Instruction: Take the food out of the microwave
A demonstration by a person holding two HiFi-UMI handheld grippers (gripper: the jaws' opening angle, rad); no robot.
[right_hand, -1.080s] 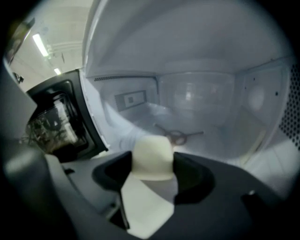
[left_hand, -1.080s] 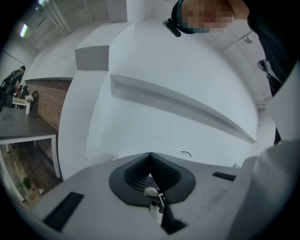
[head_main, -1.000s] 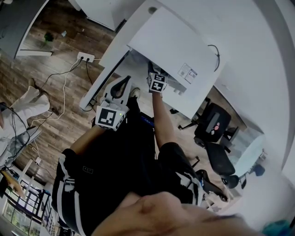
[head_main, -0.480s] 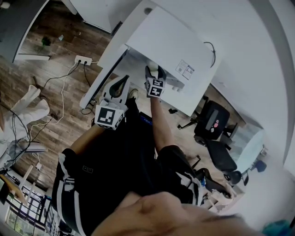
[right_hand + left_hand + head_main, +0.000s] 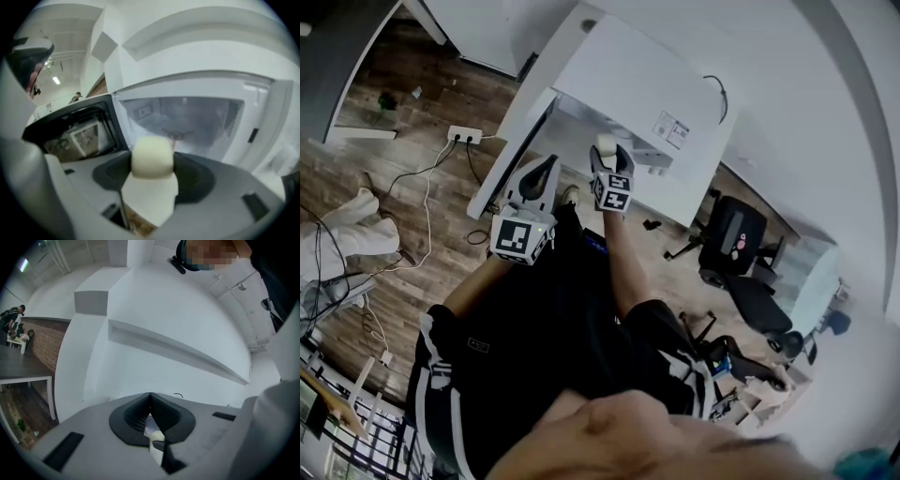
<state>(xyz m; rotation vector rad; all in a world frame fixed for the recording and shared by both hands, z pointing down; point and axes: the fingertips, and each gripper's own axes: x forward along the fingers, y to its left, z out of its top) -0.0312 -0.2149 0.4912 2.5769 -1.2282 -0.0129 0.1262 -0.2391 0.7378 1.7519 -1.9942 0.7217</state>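
Observation:
My right gripper (image 5: 610, 156) is shut on the food (image 5: 606, 142), a pale cream bun on white paper. It hangs just in front of the white microwave (image 5: 652, 80). In the right gripper view the bun (image 5: 151, 156) sits between the dark pads (image 5: 199, 177), outside the lit empty cavity (image 5: 187, 119). The dark-windowed door (image 5: 77, 131) stands swung open to the left. My left gripper (image 5: 545, 167) hovers beside the open door (image 5: 511, 150), lower left of the right one. Its jaws meet at the tips (image 5: 150, 395) with nothing held.
Black office chairs (image 5: 736, 253) stand to the right on the wooden floor. A power strip (image 5: 464, 136) with trailing cables and a white cloth (image 5: 356, 230) lie to the left. The person's legs in black shorts (image 5: 534, 347) fill the lower middle.
My right gripper has drawn back out of the microwave toward the person, bringing the bun into the open. The left gripper has hardly moved.

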